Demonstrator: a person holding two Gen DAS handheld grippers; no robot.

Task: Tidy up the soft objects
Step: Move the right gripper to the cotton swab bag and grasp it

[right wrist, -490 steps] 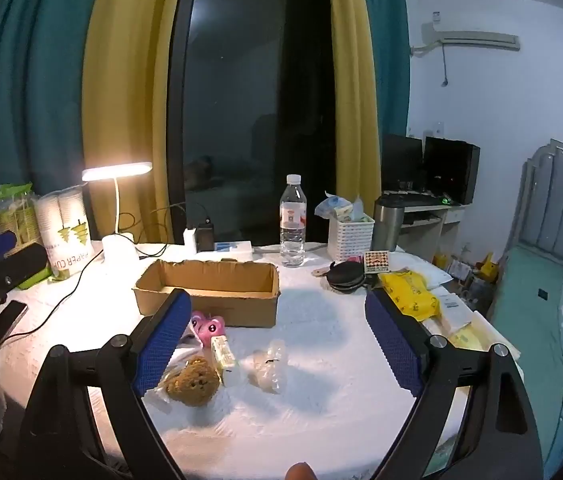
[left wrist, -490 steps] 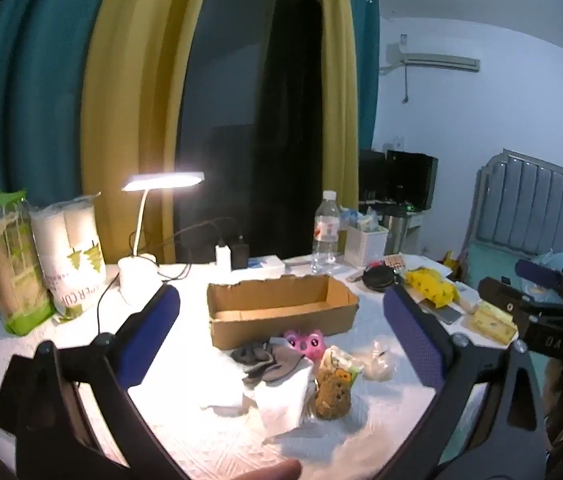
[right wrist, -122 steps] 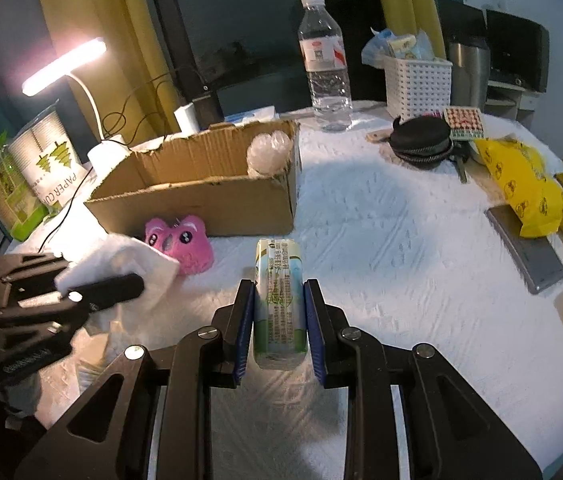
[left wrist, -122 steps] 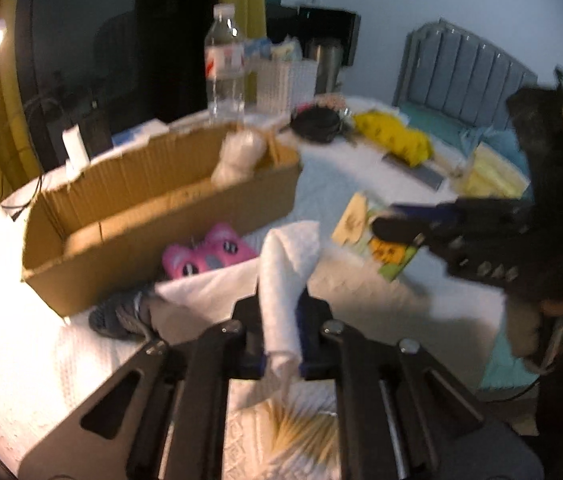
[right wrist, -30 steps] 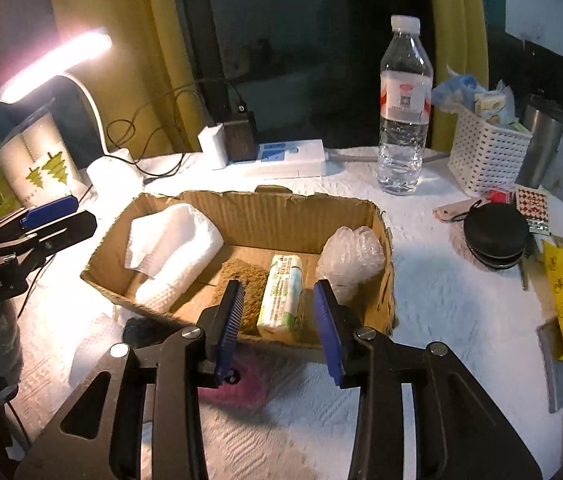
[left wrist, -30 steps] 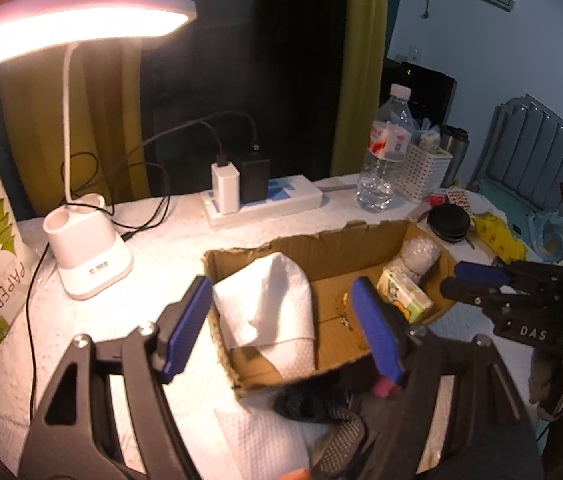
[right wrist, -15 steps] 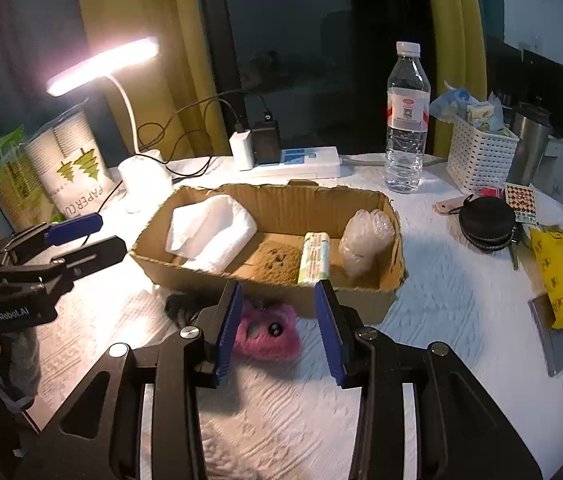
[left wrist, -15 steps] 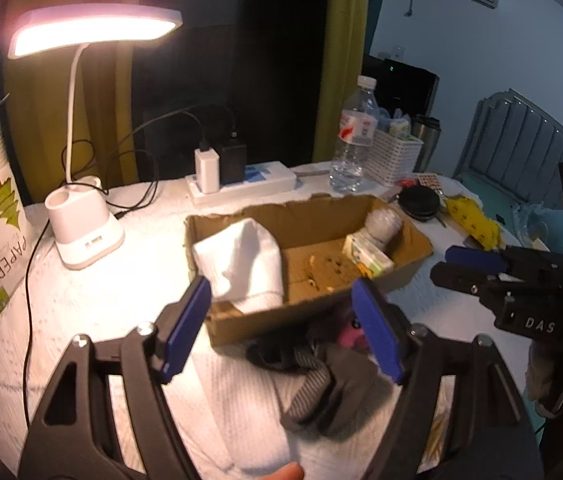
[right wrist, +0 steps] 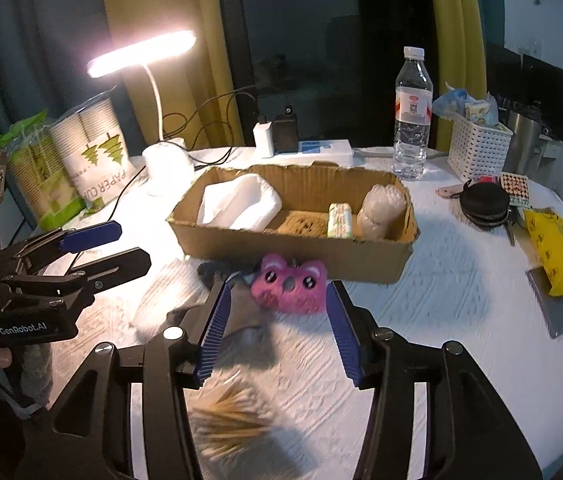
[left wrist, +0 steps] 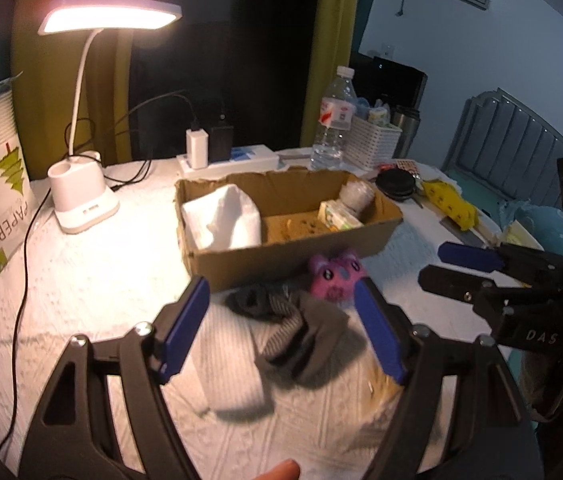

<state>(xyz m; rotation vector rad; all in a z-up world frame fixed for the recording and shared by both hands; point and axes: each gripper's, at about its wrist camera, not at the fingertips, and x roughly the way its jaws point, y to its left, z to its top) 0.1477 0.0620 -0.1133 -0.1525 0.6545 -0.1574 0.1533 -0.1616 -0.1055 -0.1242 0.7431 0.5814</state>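
A cardboard box (left wrist: 293, 254) (right wrist: 293, 244) holds a white cloth (left wrist: 223, 218) (right wrist: 241, 200), a brown sponge (right wrist: 301, 222), a green pack (right wrist: 339, 220) and a clear bubble-wrap roll (right wrist: 381, 204). In front of the box lie a pink plush toy (left wrist: 335, 276) (right wrist: 291, 284) and grey socks (left wrist: 297, 324). My left gripper (left wrist: 281, 332) is open and empty over the socks. My right gripper (right wrist: 277, 332) is open and empty just in front of the pink toy.
A lit desk lamp (left wrist: 81, 196), paper cup packs (right wrist: 89, 156), a power strip (right wrist: 321, 148), a water bottle (right wrist: 411, 116), a white basket (right wrist: 477, 148), a black pouch (right wrist: 485, 200) and a yellow bag (right wrist: 553, 256) stand around the box. A bundle of wooden sticks (right wrist: 225, 416) lies near me.
Both grippers have pulled back from the box and lowered. The left one now hangs over the socks, the right one frames the pink toy. Both stay open.
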